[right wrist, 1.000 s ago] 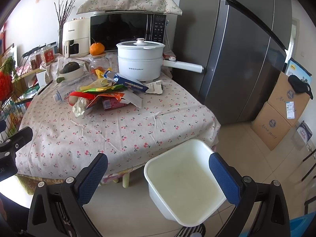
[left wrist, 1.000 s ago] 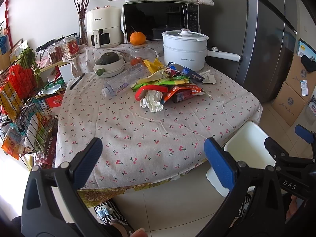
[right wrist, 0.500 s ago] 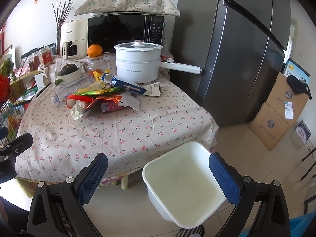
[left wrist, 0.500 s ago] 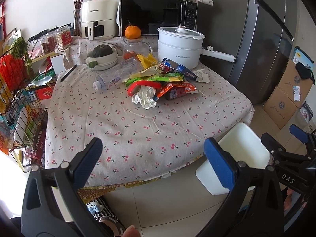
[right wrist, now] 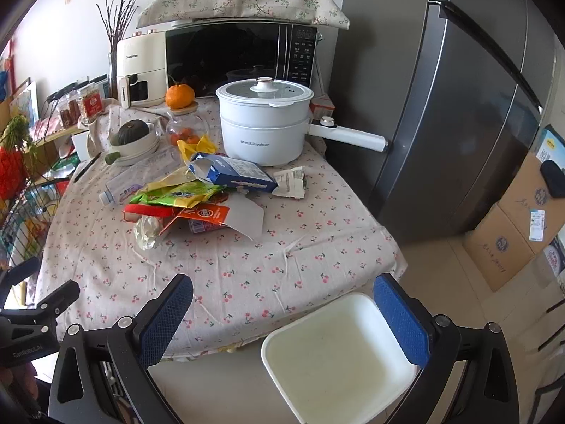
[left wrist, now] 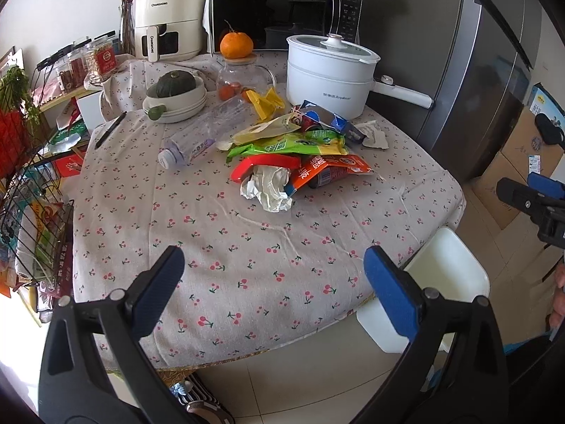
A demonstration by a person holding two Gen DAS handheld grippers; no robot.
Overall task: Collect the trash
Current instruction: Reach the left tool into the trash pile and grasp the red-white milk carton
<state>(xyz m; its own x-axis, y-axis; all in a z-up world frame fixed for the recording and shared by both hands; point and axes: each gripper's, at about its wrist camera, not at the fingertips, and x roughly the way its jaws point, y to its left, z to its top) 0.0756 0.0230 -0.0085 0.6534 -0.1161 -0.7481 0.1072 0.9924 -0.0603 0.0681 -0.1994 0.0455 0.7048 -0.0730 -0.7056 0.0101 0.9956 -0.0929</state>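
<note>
A pile of trash lies mid-table: crumpled white paper, red, green and orange wrappers, a blue carton and an empty plastic bottle. The pile also shows in the right wrist view. A white bin stands on the floor at the table's near right corner, also in the left wrist view. My left gripper is open and empty over the table's near edge. My right gripper is open and empty above the table edge and the bin.
A white electric pot with a long handle, a bowl with a squash, a glass jar with an orange, a microwave and an air fryer stand at the back. A fridge is right; a wire rack left; cardboard boxes on the floor.
Both grippers have moved forward toward the table; the trash pile looms larger. Both stay open and empty.
</note>
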